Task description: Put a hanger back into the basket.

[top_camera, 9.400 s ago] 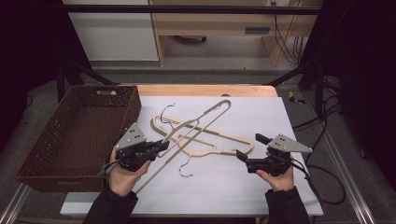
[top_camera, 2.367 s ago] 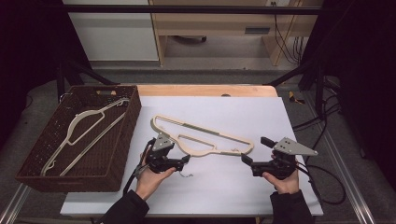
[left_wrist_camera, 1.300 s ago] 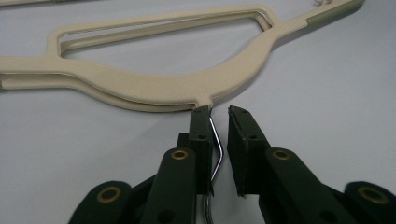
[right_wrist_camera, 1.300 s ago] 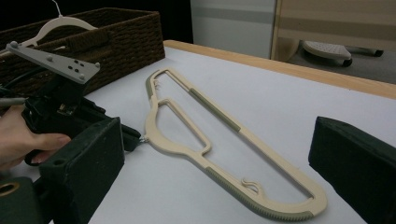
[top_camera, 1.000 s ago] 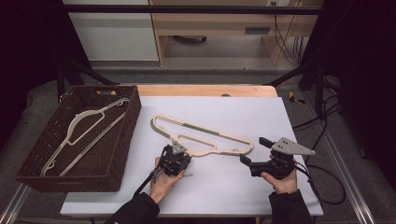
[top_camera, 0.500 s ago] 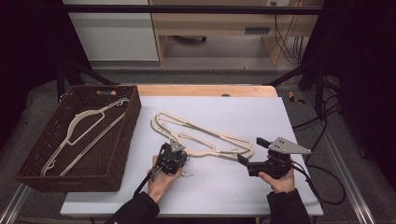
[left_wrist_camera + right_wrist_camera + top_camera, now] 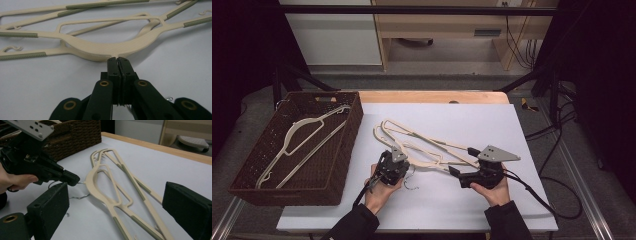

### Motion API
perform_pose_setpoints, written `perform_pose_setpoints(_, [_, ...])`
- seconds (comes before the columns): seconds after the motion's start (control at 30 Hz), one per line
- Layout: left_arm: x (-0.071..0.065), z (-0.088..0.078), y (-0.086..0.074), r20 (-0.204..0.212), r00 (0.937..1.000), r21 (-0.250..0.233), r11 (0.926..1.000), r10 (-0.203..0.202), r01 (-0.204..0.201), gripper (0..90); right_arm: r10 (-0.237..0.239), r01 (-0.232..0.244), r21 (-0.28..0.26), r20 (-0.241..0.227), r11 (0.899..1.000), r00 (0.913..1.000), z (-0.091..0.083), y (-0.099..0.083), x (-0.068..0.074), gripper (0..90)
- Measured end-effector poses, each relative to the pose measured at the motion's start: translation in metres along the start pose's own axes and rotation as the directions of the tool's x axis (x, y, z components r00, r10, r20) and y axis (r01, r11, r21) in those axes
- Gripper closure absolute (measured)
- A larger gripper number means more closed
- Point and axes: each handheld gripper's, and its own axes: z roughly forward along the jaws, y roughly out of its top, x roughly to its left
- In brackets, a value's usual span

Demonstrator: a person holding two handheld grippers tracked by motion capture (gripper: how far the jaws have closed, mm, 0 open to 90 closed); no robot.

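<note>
Low in the frame's centre, the left tool [image 7: 393, 167] is clenched on the wire hook of the cream hanger [image 7: 427, 150] lying mid-worktop [image 7: 512, 130]. The right tool [image 7: 462, 176], released with jaws wide, points at the hanger. The left gripper view shows the pads [image 7: 113, 67] pinched right at the hanger's neck, and the right gripper view its wire hook [image 7: 80, 197].

We wear dark long sleeves [image 7: 357, 225] that reach our wrists. Each hand carries a black two-fingered gripper: the left gripper [image 7: 393, 161] and the right gripper [image 7: 454, 172]. Each bears a grey three-cornered metal plate [image 7: 497, 154] dotted with small holes. Brass-coloured rivets [image 7: 104, 83] sit in the black finger links, and a black cable [image 7: 537, 196] trails behind the right one.
</note>
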Motion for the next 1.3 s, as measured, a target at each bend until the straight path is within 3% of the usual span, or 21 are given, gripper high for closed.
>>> perform_pose_setpoints(0.23, [0.000, -0.007, 0.003, -0.016, 0.9994, 0.000, 0.9995, 0.032, -0.032, 88.6, -0.025, 0.026, 0.038, -0.025, 0.999, 0.9994, 0.027, 0.004, 0.010, 8.5])
perform_pose_setpoints(0.57, [0.003, -0.013, 0.006, -0.007, 0.9989, 0.011, 0.9989, 0.046, -0.046, 88.6, -0.009, 0.013, 0.068, -0.051, 0.998, 0.9986, 0.065, 0.011, 0.014, 12.7])
perform_pose_setpoints(0.73, [0.003, -0.015, 0.007, -0.013, 0.9985, 0.000, 0.9986, 0.054, -0.054, 88.6, -0.028, 0.033, 0.092, -0.055, 0.995, 0.9981, 0.078, 0.012, 0.018, 14.2])
perform_pose_setpoints(1.0, [0.003, -0.019, 0.009, -0.010, 0.9979, -0.001, 0.9980, 0.064, -0.064, 88.6, -0.038, 0.051, 0.151, -0.093, 0.987, 0.9949, 0.106, 0.003, 0.024, 18.3])
perform_pose_setpoints(1.3, [0.001, -0.021, 0.011, -0.003, 0.9974, -0.007, 0.9974, 0.072, -0.072, 88.6, -0.040, 0.060, 0.203, -0.100, 0.977, 0.9942, 0.116, -0.006, 0.023, 26.8])
